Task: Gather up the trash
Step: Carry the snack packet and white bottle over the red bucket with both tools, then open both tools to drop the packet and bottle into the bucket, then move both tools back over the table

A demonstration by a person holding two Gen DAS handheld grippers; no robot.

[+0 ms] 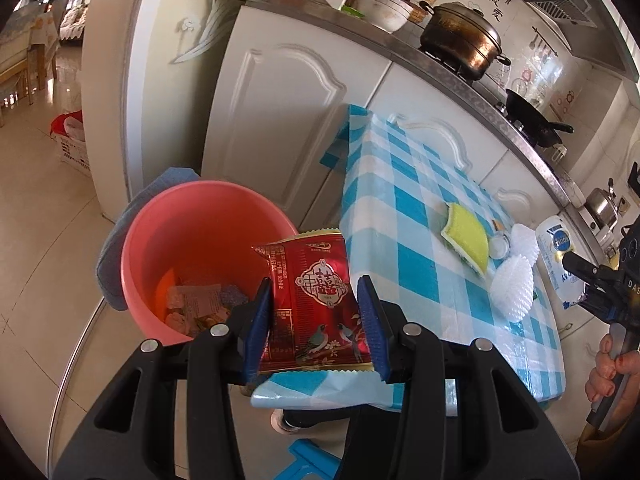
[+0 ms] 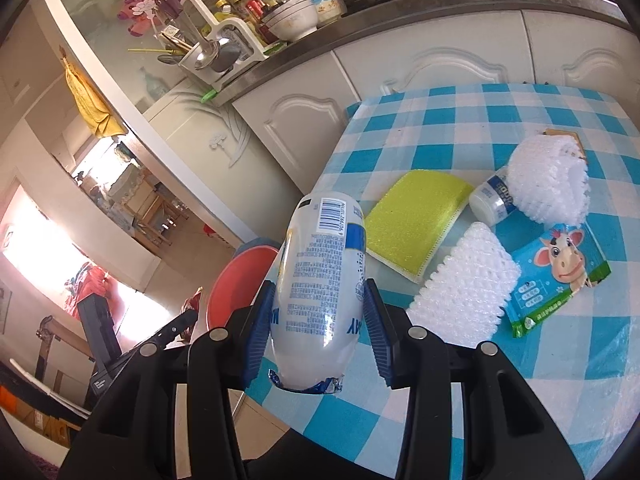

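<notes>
My left gripper (image 1: 316, 320) is shut on a red snack wrapper (image 1: 316, 304), held at the table's near-left corner beside the pink bucket (image 1: 200, 216), which stands on the floor with several scraps inside. My right gripper (image 2: 320, 332) is shut on a white plastic bottle (image 2: 320, 280), held above the table's left edge; the bottle also shows in the left wrist view (image 1: 558, 256). The bucket's rim (image 2: 240, 280) shows just left of the bottle.
On the blue checked table (image 2: 440, 128) lie a yellow sponge (image 2: 416, 220), two white foam nets (image 2: 464, 292) (image 2: 548, 176), a small white bottle (image 2: 492, 200) and a cow-print wipes pack (image 2: 560, 272). White cabinets (image 1: 280, 120) stand behind; a blue stool (image 1: 308, 460) is below.
</notes>
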